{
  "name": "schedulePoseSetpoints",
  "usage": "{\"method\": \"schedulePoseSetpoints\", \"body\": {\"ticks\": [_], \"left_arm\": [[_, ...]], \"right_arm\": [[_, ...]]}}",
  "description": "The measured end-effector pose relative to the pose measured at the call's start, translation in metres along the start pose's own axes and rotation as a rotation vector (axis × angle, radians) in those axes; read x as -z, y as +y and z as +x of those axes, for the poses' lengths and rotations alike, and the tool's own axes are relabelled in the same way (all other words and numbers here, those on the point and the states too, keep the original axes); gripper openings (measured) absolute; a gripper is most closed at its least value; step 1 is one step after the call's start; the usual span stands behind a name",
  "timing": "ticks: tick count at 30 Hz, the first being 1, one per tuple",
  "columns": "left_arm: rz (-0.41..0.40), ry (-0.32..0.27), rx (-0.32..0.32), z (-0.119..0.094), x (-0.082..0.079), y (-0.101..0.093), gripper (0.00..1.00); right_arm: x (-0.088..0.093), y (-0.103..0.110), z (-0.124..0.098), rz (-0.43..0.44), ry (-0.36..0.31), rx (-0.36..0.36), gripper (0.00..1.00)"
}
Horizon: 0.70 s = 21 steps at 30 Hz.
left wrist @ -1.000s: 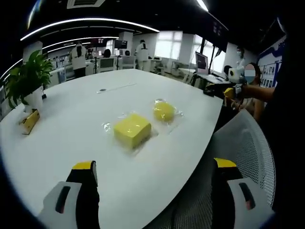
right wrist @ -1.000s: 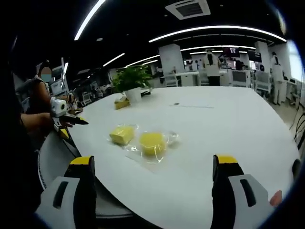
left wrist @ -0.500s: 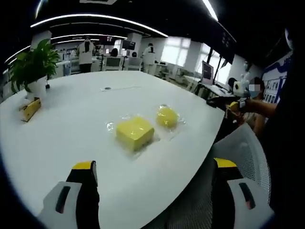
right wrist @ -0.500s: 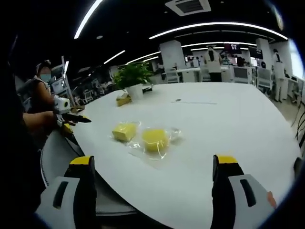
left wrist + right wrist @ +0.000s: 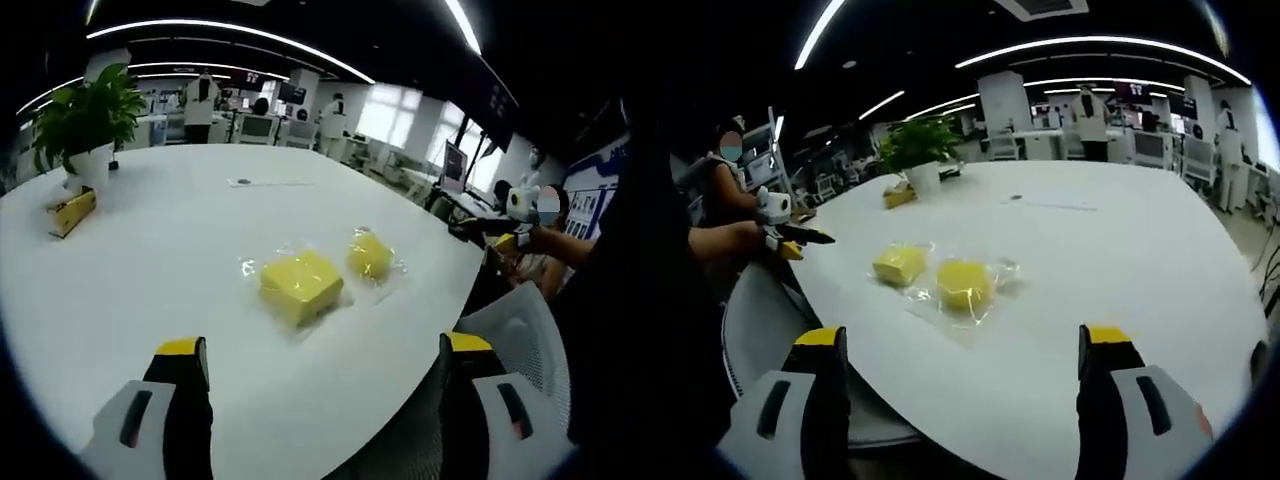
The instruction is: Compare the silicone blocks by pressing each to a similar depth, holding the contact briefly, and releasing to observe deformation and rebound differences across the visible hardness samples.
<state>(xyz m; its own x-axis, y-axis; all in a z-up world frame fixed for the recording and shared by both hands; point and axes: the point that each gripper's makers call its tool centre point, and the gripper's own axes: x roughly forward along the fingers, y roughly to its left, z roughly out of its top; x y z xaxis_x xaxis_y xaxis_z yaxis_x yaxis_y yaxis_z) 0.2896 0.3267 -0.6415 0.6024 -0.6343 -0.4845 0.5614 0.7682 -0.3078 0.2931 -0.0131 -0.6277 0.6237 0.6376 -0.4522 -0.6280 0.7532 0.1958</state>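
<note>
While nothing is pressed yet: both blocks lie wrapped in clear film on the white surface (image 5: 150, 270), near its edge.
Square block (image 5: 299, 285): just beside the rounder block (image 5: 369, 254).
Left gripper (image 5: 320, 350): jaws spread wide, well short of the blocks.
Right gripper (image 5: 962, 340): jaws spread too, holding nothing.
Advice: come down squarely on one block's top (film may slip), matching depth on the other.

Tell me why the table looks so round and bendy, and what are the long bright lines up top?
Left gripper view: the fisheye lens bends the white table edge; ceiling light strips curve too. Right gripper view: same bending, the light strips glare, the yellow blocks stay fairly sharp.
</note>
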Motion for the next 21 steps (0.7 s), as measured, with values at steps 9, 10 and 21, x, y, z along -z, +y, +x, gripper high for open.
{"method": "schedulePoseSetpoints", "body": {"ticks": [9, 10, 21], "left_arm": [[-0.092, -0.049, -0.042, 0.003, -0.01, 0.014, 0.89], [-0.138, -0.078, -0.042, 0.004, -0.015, 0.017, 0.88], [-0.422, -0.115, 0.0, 0.06, -0.037, 0.047, 0.71]], "right_arm": [[0.004, -0.005, 0.0, 0.01, 0.006, 0.0, 0.87], [0.003, -0.005, 0.0, 0.012, 0.006, -0.001, 0.87], [0.006, -0.002, -0.002, 0.039, 0.006, -0.029, 0.82]]}}
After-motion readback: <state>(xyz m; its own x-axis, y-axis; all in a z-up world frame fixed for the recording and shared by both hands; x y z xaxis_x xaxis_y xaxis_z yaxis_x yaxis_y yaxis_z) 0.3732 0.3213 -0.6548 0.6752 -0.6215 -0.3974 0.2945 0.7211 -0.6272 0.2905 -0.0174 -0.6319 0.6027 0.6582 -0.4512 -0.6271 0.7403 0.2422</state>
